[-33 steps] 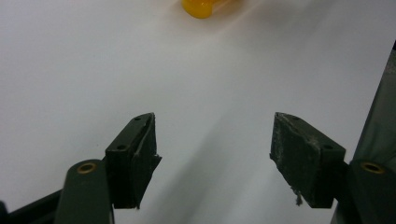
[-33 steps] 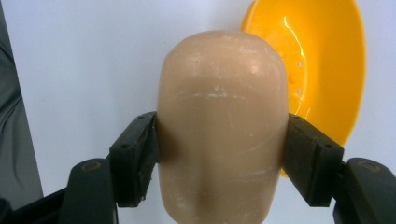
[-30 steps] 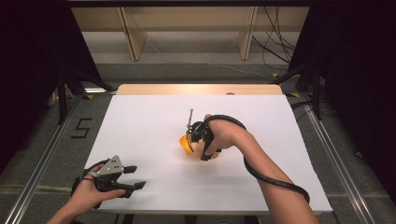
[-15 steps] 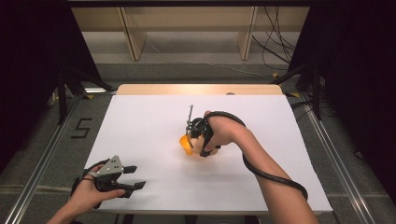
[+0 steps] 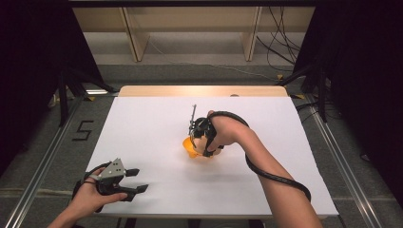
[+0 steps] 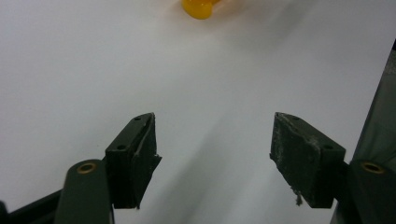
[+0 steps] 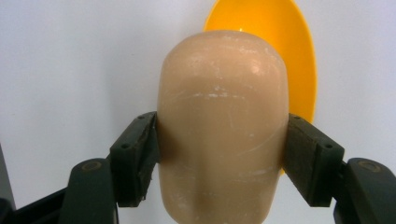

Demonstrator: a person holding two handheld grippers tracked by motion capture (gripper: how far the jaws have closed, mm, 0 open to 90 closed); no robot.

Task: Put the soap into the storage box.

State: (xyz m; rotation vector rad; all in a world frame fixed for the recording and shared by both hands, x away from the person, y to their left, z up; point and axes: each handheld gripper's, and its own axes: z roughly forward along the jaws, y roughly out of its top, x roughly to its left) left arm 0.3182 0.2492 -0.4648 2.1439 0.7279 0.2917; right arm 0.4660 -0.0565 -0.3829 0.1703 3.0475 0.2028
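Observation:
A smooth beige rounded block (image 7: pixel 222 126) stands between the jaws of my right gripper (image 7: pixel 222 142), and both pads press its sides. Right behind it lies an orange bowl (image 7: pixel 280 42), partly covered by the block. From above, the right gripper (image 5: pixel 197 142) points down at the orange bowl (image 5: pixel 188 146) near the middle of the white table (image 5: pixel 142 128). My left gripper (image 5: pixel 135 181) rests open near the front left edge, with nothing between its pads (image 6: pixel 135 154). The orange bowl (image 6: pixel 200 8) sits far ahead of the left gripper (image 6: pixel 215 149).
A bare wooden strip (image 5: pixel 199 90) runs along the table's far edge, with a shelf frame (image 5: pixel 135 38) and cables (image 5: pixel 280 47) on the floor beyond. Metal rails (image 5: pixel 332 147) flank both sides. A cable (image 5: pixel 275 178) loops under the right forearm.
The right hand and its gripper have shifted slightly toward the left and far side over the bowl, still on the beige block. The left gripper has stayed put.

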